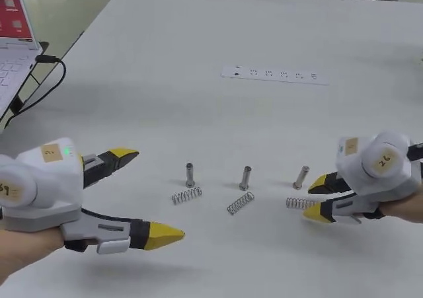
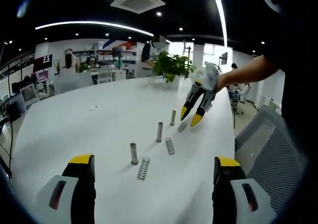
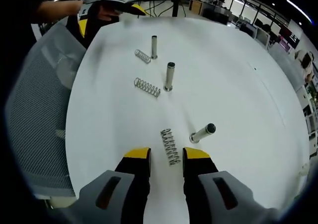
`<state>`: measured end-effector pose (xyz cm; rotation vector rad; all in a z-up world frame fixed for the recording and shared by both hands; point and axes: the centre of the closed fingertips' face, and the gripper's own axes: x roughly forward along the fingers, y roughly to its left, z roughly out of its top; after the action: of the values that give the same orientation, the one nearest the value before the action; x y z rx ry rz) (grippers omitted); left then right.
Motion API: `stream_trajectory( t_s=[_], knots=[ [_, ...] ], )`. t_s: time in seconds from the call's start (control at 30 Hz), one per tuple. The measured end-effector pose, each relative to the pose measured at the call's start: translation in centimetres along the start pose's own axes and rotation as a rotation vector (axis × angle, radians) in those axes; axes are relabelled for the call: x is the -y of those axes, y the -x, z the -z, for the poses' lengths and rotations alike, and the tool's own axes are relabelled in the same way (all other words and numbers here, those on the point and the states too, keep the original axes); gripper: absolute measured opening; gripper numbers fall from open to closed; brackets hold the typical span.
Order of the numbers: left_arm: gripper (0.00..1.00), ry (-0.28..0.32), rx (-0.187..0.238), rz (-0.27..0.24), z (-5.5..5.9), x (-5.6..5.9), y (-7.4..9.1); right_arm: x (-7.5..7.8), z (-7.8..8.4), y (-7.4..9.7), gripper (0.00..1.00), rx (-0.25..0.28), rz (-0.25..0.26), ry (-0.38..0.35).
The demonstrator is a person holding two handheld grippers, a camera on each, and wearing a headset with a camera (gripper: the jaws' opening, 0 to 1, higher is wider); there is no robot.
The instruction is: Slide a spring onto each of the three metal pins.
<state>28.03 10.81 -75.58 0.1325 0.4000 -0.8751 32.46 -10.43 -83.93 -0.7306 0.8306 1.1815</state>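
Note:
Three metal pins stand in a row on the white table: left pin (image 1: 190,174), middle pin (image 1: 246,177), right pin (image 1: 301,176), which leans. A spring lies in front of each: left spring (image 1: 186,195), middle spring (image 1: 240,203), right spring (image 1: 299,203). My right gripper (image 1: 316,197) is open a little, low over the table. In the right gripper view the near end of the right spring (image 3: 170,145) lies between its tips (image 3: 167,157), untouched, beside the leaning pin (image 3: 202,133). My left gripper (image 1: 149,193) is wide open and holds nothing, left of the left pin (image 2: 133,153).
A white power strip (image 1: 273,74) lies further back on the table. A laptop (image 1: 13,40) with a black cable (image 1: 46,80) sits at the far left edge. A mesh chair (image 3: 39,110) stands just off the table's near edge.

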Motion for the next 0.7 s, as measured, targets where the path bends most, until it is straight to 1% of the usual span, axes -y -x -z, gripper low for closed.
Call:
stream_trajectory(
  t_s=[0.13, 0.2, 0.3, 0.4, 0.53, 0.7],
  knots=[
    [0.97, 0.003, 0.008, -0.003, -0.2, 0.0, -0.1, 0.3, -0.1, -0.1, 0.22, -0.011, 0.000, 0.002],
    [0.97, 0.005, 0.006, -0.002, 0.0, -0.1, -0.1, 0.4, -0.1, -0.3, 0.21, -0.015, -0.005, 0.001],
    [0.97, 0.007, 0.002, -0.001, 0.2, -0.1, -0.2, 0.3, 0.1, -0.5, 0.20, -0.033, -0.023, 0.001],
    [0.97, 0.007, -0.001, 0.001, 0.3, 0.0, -0.2, 0.5, 0.2, -0.6, 0.18, -0.045, -0.028, 0.008],
    [0.96, 0.014, 0.004, 0.000, 0.2, -0.1, -0.2, 0.1, 0.1, -0.8, 0.17, -0.059, -0.045, 0.021],
    [0.96, 0.015, 0.001, -0.008, 0.4, -0.4, -0.1, 0.3, 0.9, -1.2, 0.13, -0.097, -0.056, 0.036]
  ],
)
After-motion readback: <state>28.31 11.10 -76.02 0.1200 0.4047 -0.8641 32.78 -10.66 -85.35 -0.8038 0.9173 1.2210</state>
